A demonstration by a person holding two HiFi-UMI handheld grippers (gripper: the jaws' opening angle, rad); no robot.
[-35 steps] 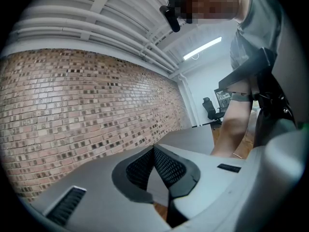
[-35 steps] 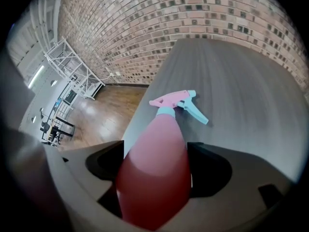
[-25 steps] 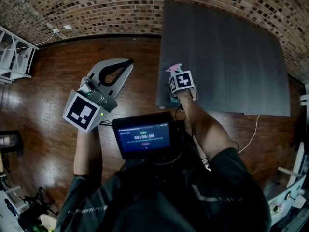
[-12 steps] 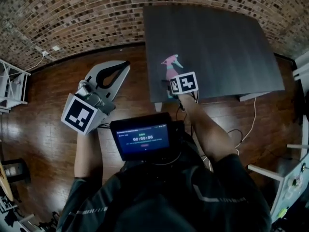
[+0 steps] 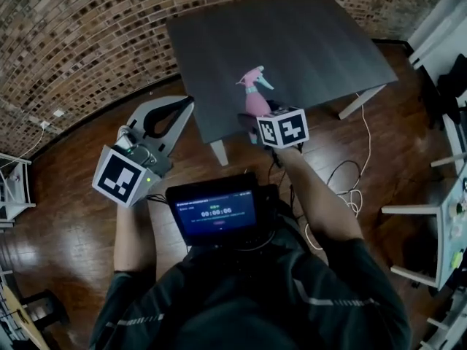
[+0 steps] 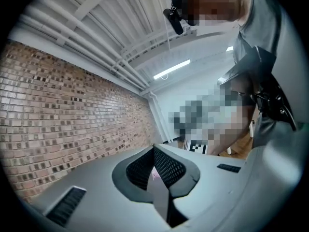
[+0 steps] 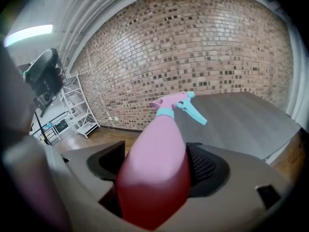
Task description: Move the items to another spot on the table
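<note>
A pink spray bottle with a teal trigger stands upright over the near edge of the dark grey table. My right gripper is shut on its body just below the marker cube. In the right gripper view the bottle fills the gap between the jaws, and its teal nozzle points toward the table. The bottle's base is hidden. My left gripper hovers over the wooden floor left of the table. In the left gripper view the left gripper has its jaws closed together with nothing in them.
A brick wall runs behind the table. A white cable lies on the floor by a table leg. White furniture stands at the right, and a white shelf rack at the left. A lit screen sits at my chest.
The view has swung, so the table now sits higher and turned. More of the pink bottle shows beyond the right gripper's cube. The left gripper has kept its place.
</note>
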